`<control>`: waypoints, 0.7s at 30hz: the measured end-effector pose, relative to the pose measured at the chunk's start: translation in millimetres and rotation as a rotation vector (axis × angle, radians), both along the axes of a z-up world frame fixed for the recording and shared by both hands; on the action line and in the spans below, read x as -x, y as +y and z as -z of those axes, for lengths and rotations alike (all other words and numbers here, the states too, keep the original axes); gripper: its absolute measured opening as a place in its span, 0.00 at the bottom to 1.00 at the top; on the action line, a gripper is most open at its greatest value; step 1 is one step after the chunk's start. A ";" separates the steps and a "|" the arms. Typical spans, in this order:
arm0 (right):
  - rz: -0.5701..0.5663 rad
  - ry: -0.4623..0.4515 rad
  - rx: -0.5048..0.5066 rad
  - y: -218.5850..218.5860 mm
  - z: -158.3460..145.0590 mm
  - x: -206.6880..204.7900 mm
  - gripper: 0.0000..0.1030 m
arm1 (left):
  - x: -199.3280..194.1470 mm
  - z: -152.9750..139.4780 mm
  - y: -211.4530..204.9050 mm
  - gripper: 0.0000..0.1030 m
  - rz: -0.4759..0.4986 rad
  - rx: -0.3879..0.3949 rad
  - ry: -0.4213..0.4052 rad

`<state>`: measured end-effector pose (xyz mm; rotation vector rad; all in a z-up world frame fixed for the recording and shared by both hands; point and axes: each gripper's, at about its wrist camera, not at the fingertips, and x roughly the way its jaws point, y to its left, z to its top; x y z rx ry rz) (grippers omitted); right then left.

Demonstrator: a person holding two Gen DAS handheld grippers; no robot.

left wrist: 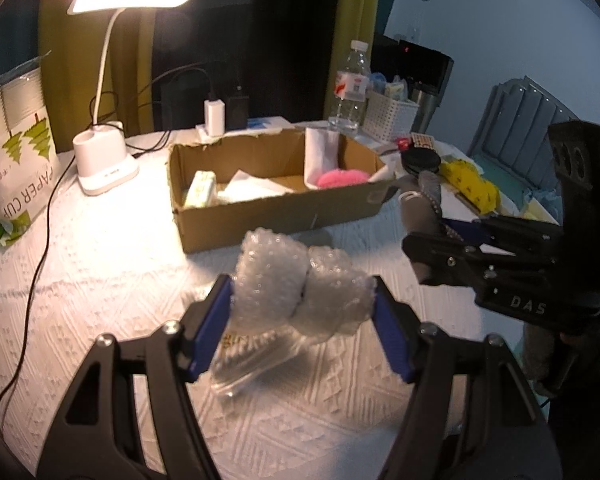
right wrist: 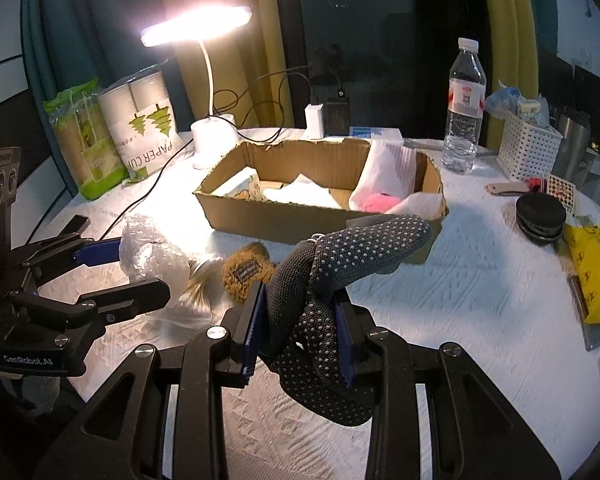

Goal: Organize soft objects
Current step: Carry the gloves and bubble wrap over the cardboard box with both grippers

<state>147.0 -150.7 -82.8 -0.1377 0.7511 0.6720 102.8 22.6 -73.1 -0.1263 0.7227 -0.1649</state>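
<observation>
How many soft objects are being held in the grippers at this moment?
2. The bubble wrap sits between the pads of the left gripper, and the dotted grey sock is clamped in the right gripper. Both are in front of the cardboard box.

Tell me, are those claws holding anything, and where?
Left gripper squeezes bubble wrap across its middle; right gripper pinches a dotted sock mid-length.

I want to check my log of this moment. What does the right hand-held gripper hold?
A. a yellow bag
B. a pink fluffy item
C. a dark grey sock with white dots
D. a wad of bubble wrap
C: the right hand-held gripper is closed on the dark dotted sock; the bubble wrap sits in the left hand-held gripper.
</observation>
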 end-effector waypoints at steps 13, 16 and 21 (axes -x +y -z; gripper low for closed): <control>-0.015 -0.022 -0.018 3.8 -15.0 -19.9 0.33 | -22.1 -17.2 12.4 0.66 -0.032 -0.010 -0.037; -0.022 -0.028 -0.020 6.5 -17.7 -24.1 0.33 | -27.2 -20.6 16.7 0.66 -0.042 -0.009 -0.047; -0.034 -0.032 -0.018 14.4 -20.1 -33.5 0.33 | -36.1 -24.1 26.9 0.66 -0.059 -0.007 -0.059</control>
